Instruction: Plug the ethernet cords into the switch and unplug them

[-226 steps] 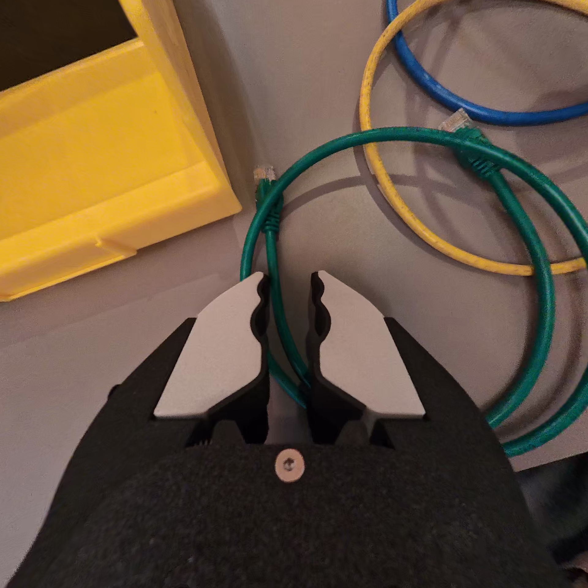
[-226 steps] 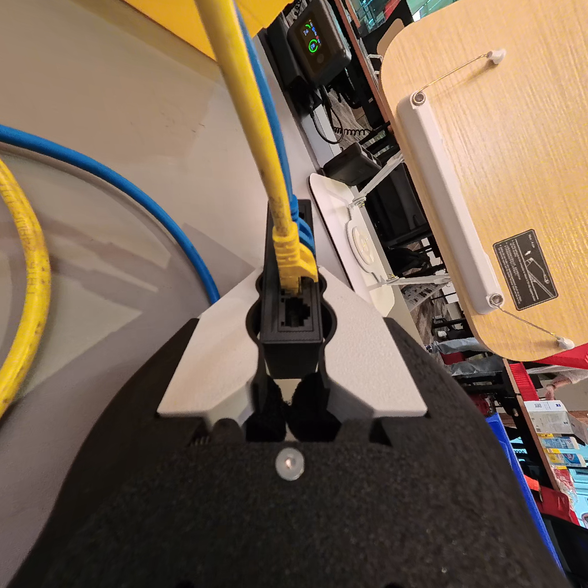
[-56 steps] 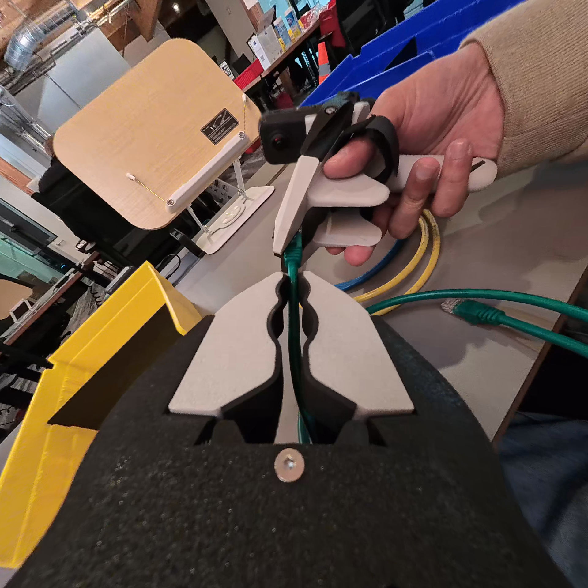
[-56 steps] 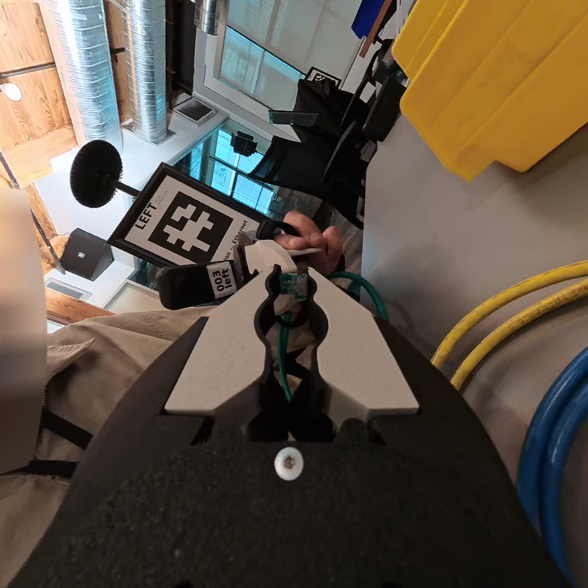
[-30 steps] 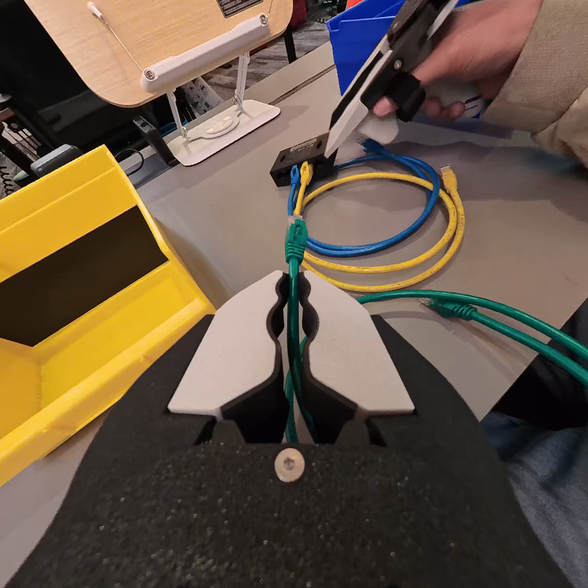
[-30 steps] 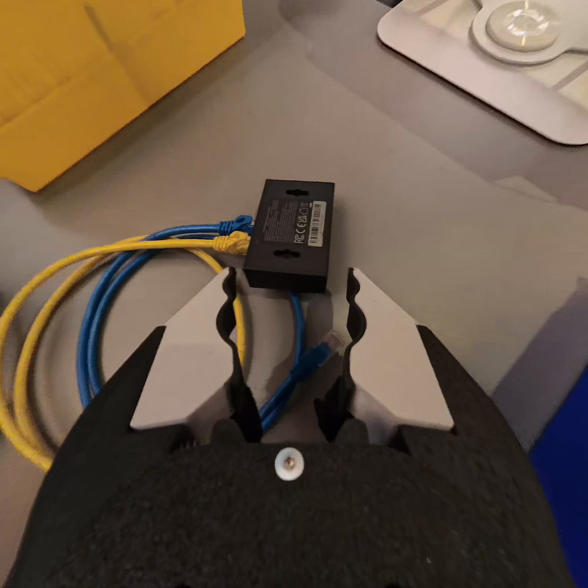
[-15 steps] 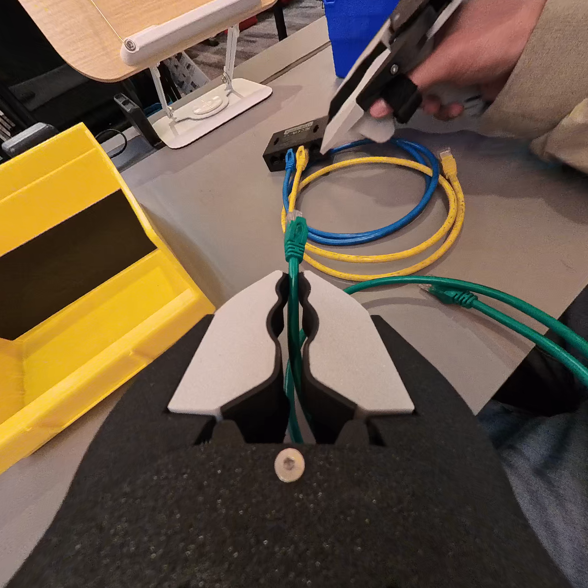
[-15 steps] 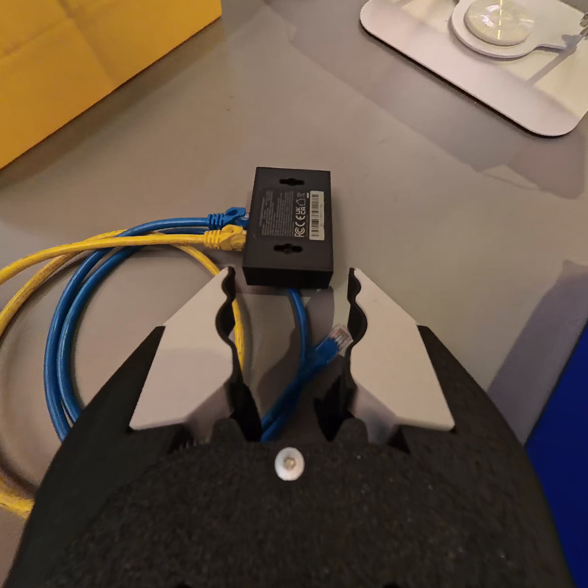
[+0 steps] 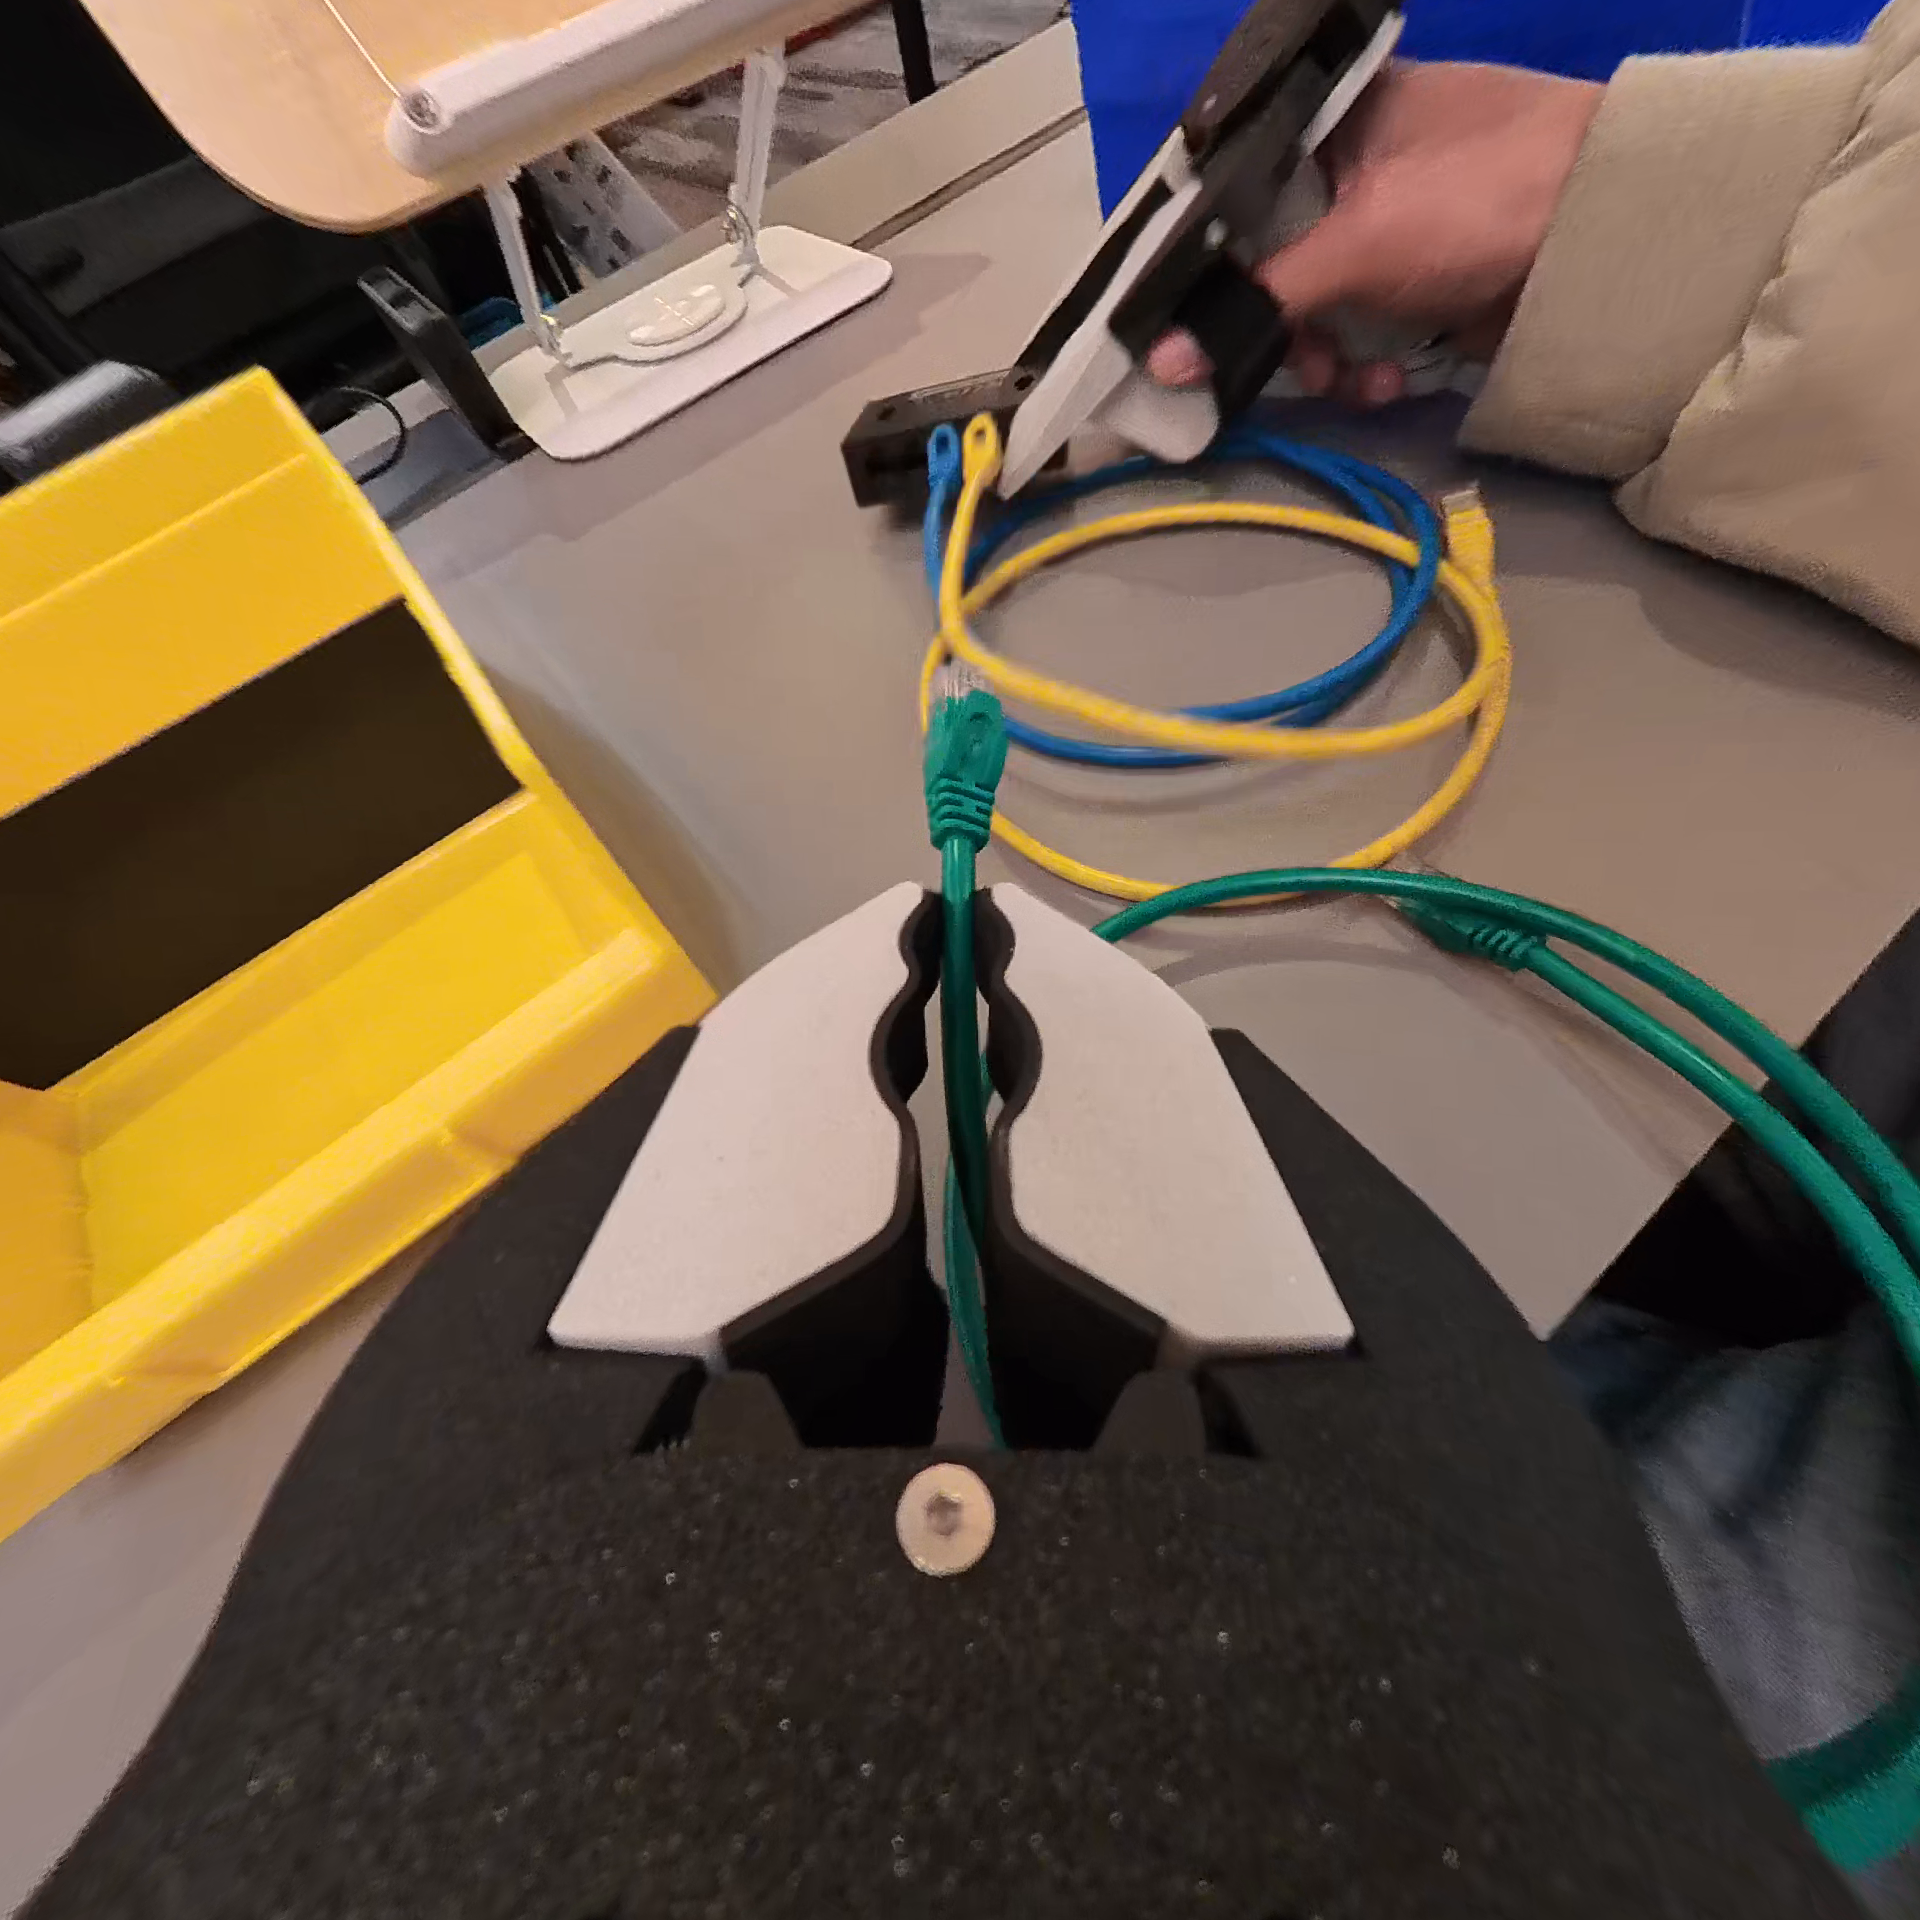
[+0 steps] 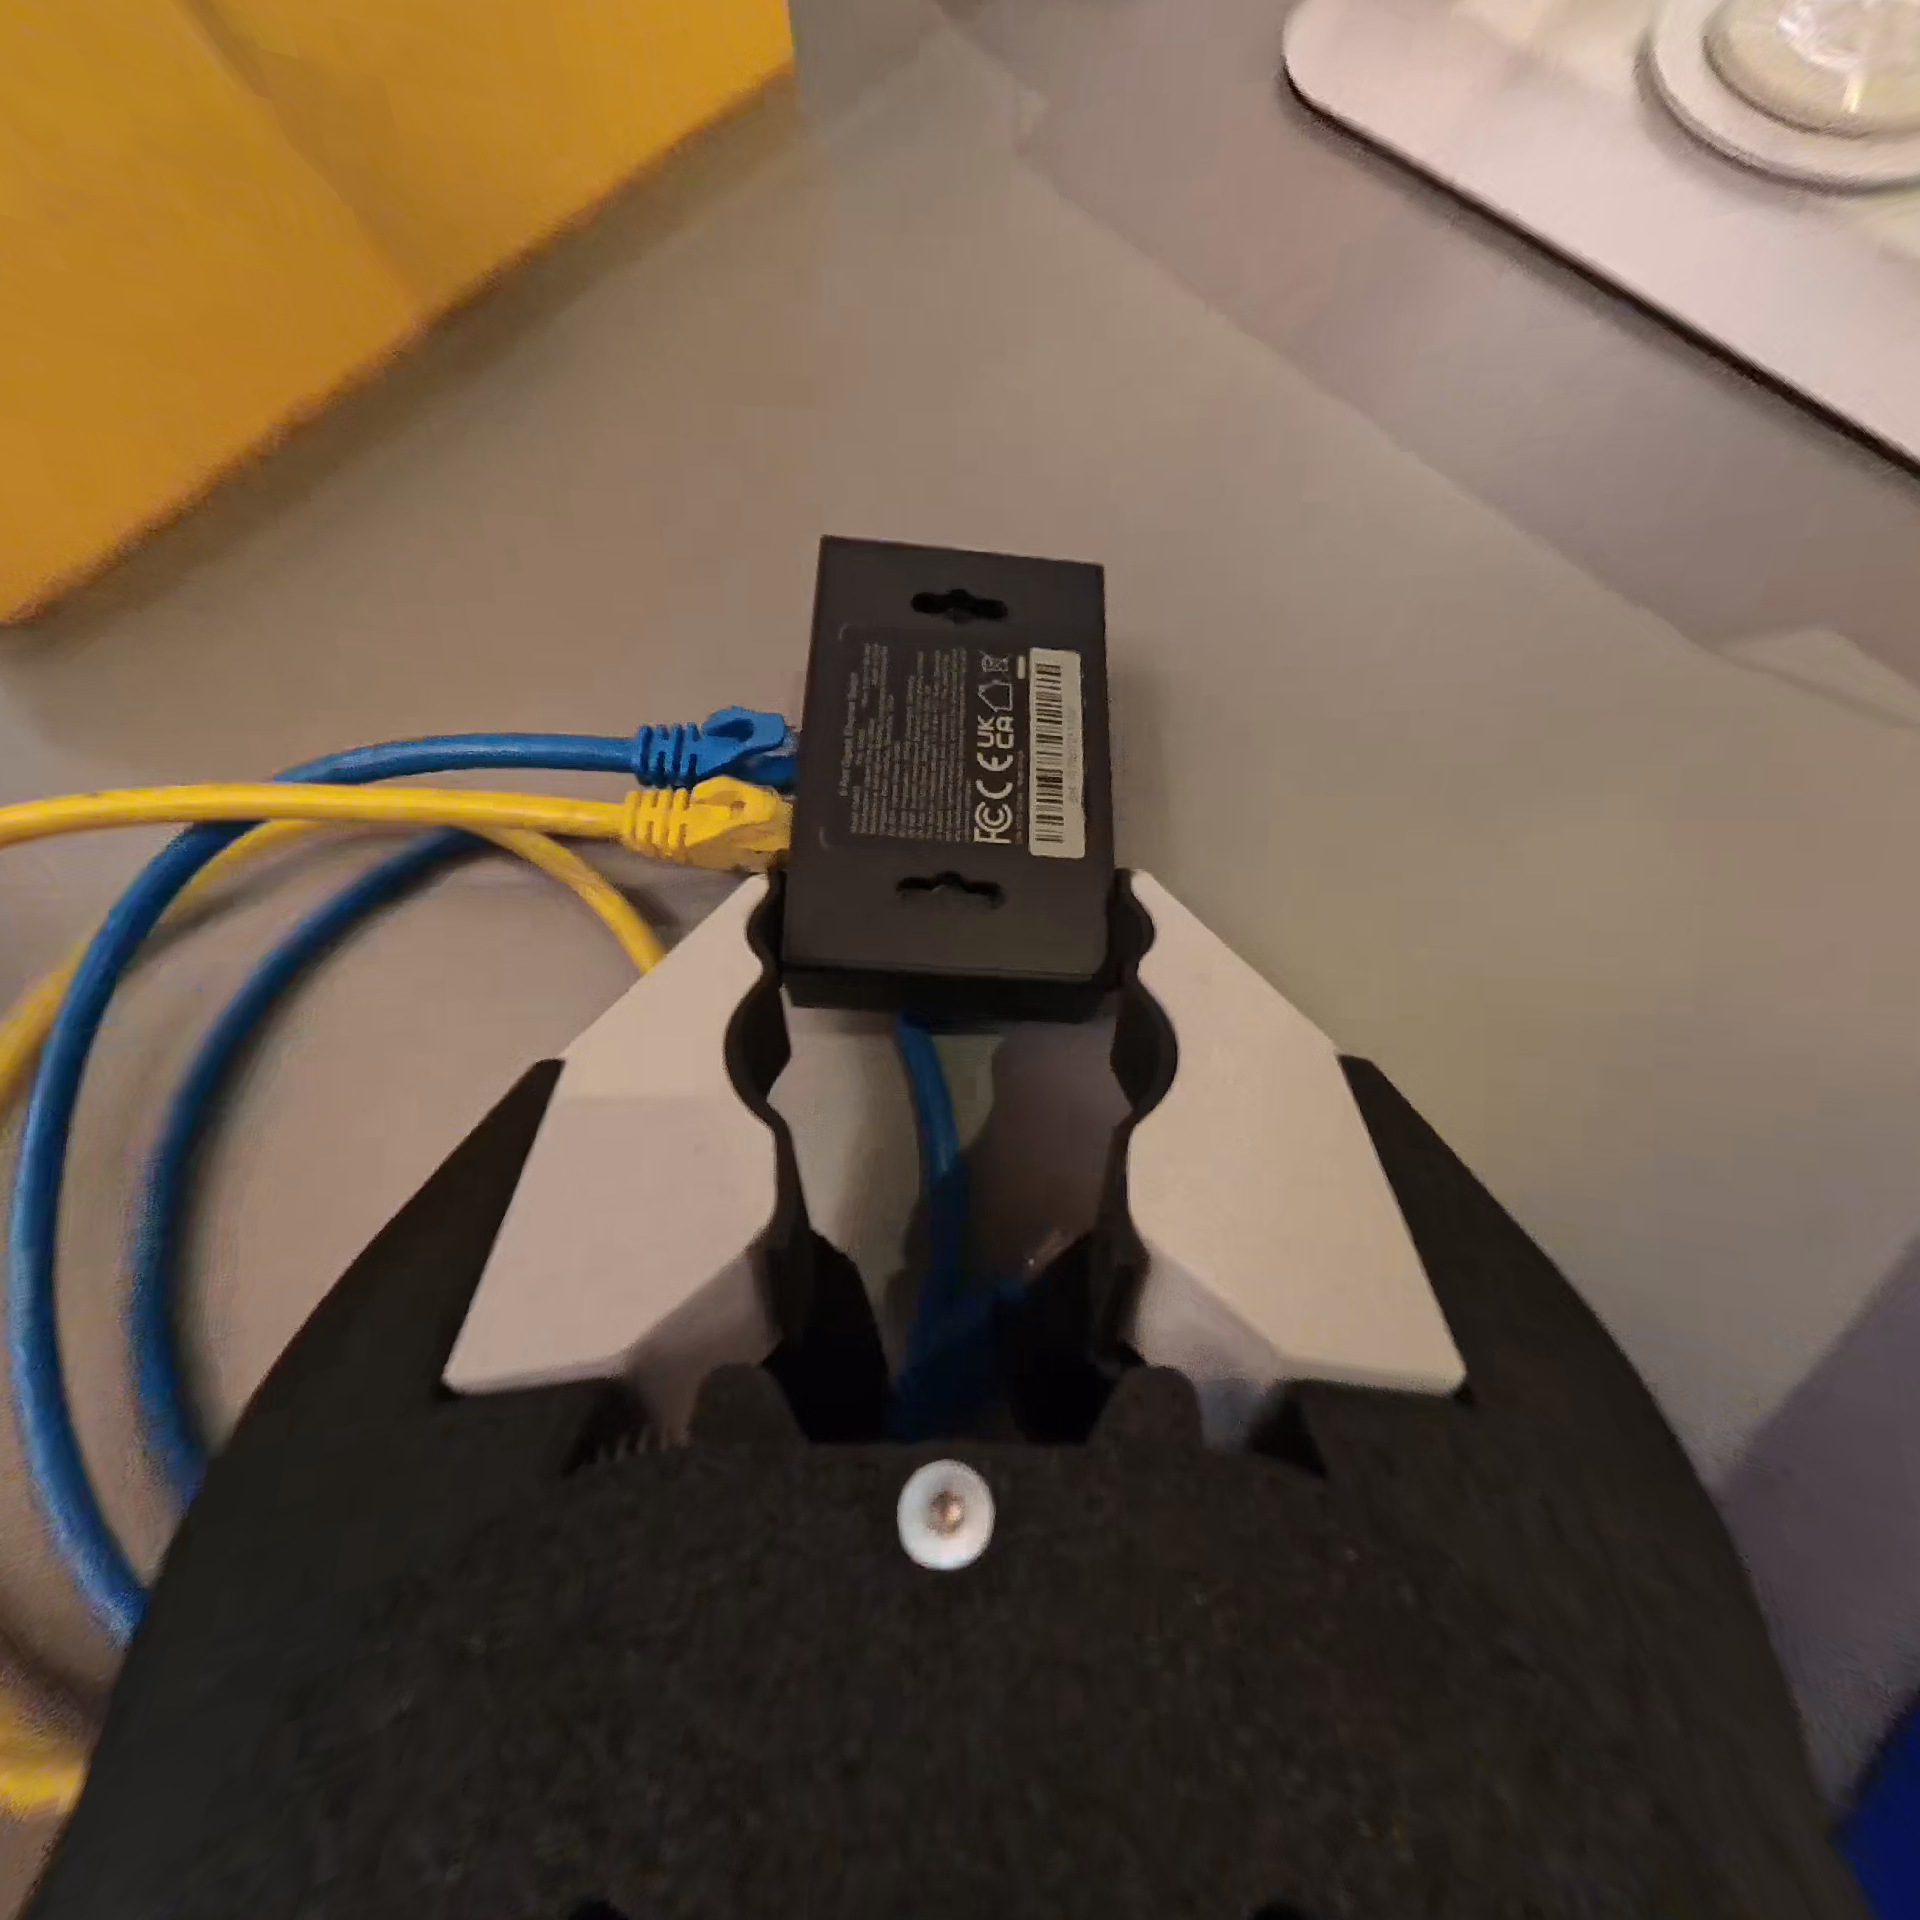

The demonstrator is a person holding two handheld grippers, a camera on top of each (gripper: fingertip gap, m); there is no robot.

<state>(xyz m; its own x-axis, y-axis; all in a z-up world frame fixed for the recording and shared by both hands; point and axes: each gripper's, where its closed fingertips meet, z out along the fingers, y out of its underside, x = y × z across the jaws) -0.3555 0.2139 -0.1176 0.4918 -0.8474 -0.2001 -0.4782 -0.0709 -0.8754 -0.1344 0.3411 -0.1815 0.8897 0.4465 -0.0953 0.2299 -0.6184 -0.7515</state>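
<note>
My left gripper (image 9: 956,899) is shut on a green ethernet cord, just behind its plug (image 9: 964,758). The plug sticks out ahead, above the table, and points toward the black switch (image 9: 914,436). A blue plug (image 10: 717,743) and a yellow plug (image 10: 717,821) sit in ports on the switch's left side. My right gripper (image 10: 945,894) clasps the near end of the switch (image 10: 951,769), one fingertip against each side. It also shows in the left wrist view (image 9: 1039,457). A blue cord (image 10: 935,1143) runs under the switch between the fingers.
A yellow bin (image 9: 260,831) stands to the left. A white stand base (image 9: 707,322) with a wooden board sits behind the switch, and a blue bin (image 9: 1122,62) stands at the back. Coiled blue and yellow cords (image 9: 1351,717) and the green cord's other plug (image 9: 1475,935) lie on the grey table. The gap from one gripper's tips to the other's is roughly 25 centimeters.
My right gripper has moved forward and its fingertips now close on the switch's near end. My left gripper still holds the green cord, with the plug a little higher.
</note>
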